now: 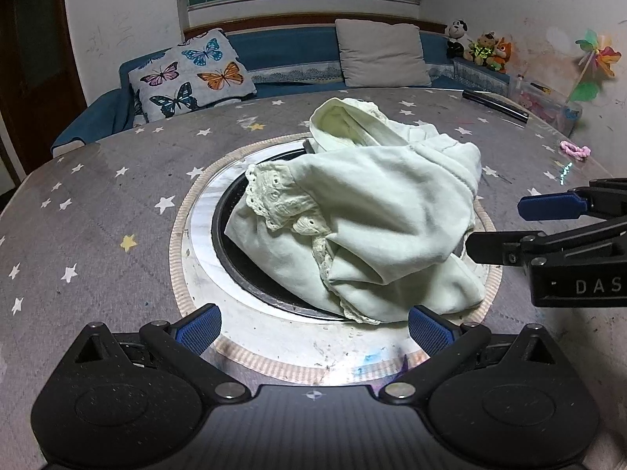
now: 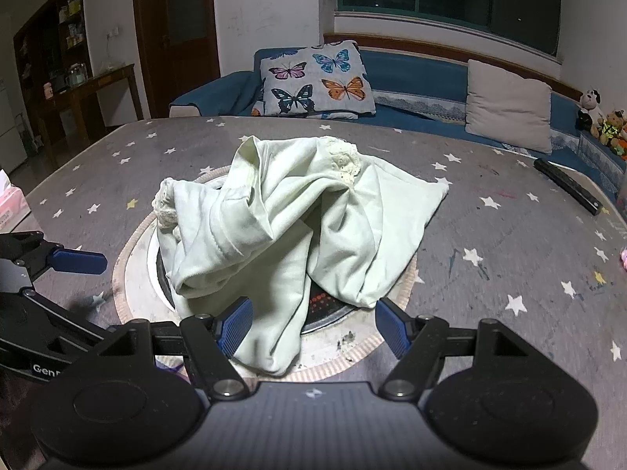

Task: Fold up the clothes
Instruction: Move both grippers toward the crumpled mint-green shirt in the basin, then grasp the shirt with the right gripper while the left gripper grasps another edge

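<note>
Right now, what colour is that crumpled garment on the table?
Pale mint-green cotton garment with cream lace trim, clearest in the left wrist view.

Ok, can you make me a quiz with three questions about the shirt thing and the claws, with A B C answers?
1. Where is the pale green garment lying?
A. Crumpled over the round cooktop in the table's middle
B. On the blue sofa
C. Hanging from the window

2. What colour are the pads on the claws?
A. Red
B. Blue
C. Yellow

3. What are the left claw and right claw doing?
A. Both shut on the garment
B. One holds the butterfly pillow
C. Both open, holding nothing

Answers: 1 A, the cloth bunches across the metal ring set in the starry tablecloth. 2 B, every pad shows blue. 3 C, a wide gap shows between each claw's pads, with nothing pinched.
</note>
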The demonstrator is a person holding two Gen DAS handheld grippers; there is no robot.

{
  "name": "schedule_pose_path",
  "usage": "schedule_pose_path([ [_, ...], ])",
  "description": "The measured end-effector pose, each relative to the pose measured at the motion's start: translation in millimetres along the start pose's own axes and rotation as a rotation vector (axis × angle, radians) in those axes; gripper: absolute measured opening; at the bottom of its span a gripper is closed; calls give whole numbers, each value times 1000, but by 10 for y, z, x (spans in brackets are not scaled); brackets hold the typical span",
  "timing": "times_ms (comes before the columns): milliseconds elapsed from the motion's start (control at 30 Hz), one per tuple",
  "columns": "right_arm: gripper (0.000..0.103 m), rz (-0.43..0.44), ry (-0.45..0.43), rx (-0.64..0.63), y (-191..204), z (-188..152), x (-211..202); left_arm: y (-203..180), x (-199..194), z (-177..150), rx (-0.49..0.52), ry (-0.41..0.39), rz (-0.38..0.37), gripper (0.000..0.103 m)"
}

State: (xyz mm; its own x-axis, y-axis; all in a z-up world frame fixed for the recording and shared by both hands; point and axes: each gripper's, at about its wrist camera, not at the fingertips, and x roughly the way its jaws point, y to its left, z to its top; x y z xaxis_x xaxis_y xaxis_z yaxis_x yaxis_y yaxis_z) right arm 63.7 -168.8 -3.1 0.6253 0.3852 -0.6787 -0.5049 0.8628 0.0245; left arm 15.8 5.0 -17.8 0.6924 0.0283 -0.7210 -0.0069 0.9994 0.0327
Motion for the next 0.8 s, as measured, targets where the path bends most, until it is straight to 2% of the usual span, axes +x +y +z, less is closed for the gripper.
schedule_pose_path([
  [467,71,18,-17,-31,50,208,75,66,50,148,5,-2,4,103],
  [800,71,34,-59,-68,72,463,46,138,-8,216,16,-18,-10,103],
])
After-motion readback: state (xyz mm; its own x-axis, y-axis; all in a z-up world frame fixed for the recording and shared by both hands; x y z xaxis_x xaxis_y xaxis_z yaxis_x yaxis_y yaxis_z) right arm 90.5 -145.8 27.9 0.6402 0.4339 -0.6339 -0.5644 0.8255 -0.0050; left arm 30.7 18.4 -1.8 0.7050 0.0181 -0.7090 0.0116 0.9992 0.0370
